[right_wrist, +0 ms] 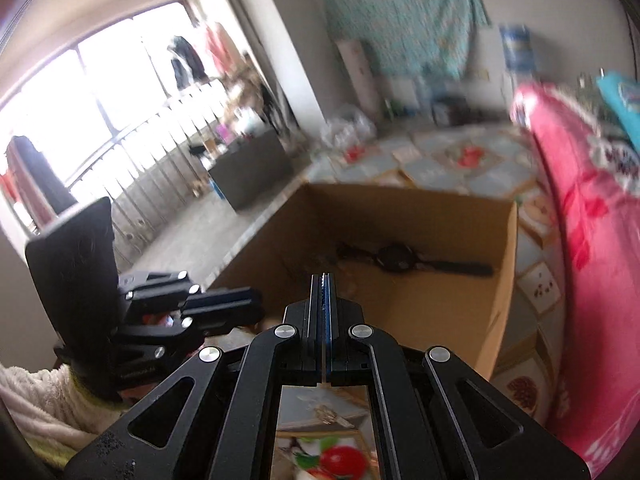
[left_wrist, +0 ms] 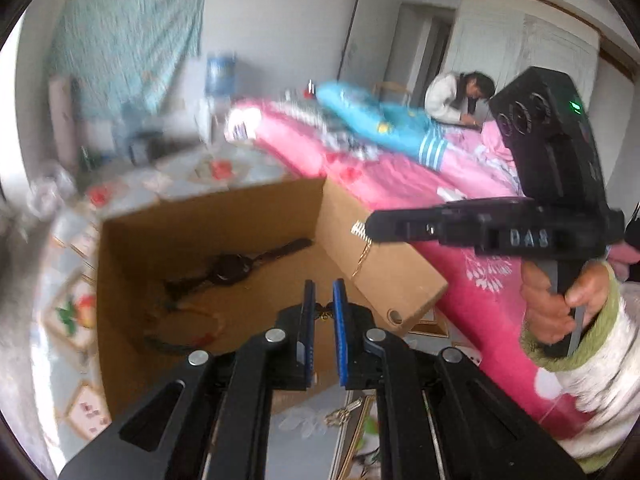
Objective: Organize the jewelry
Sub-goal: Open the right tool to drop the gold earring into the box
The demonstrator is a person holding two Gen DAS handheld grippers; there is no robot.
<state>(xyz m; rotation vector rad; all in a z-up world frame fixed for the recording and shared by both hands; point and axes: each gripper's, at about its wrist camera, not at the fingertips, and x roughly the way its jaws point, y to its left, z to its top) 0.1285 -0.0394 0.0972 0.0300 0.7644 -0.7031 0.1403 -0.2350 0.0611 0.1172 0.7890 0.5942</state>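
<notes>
An open cardboard box (left_wrist: 384, 280) stands on the patterned tablecloth. A black wristwatch (left_wrist: 234, 268) (right_wrist: 394, 260) lies on its floor beside a red-corded piece (left_wrist: 188, 328). My left gripper (left_wrist: 323, 286) hangs over the box's near side, its blue pads nearly together on a small dark and gold ornament (left_wrist: 324, 314). My right gripper (left_wrist: 360, 232) comes in from the right above the box's flap, shut on a thin gold chain (left_wrist: 362, 256) that dangles from its tip. In the right wrist view the right gripper (right_wrist: 323, 278) is fully shut and the chain is hidden; the left gripper (right_wrist: 258, 306) shows at the left.
A bed with a pink cover (left_wrist: 420, 184) runs along the box's right side, with a person (left_wrist: 456, 96) sitting at its far end. A water bottle (left_wrist: 219, 74) stands at the back. Keys (left_wrist: 340, 412) lie on the tablecloth (right_wrist: 460, 160) near me.
</notes>
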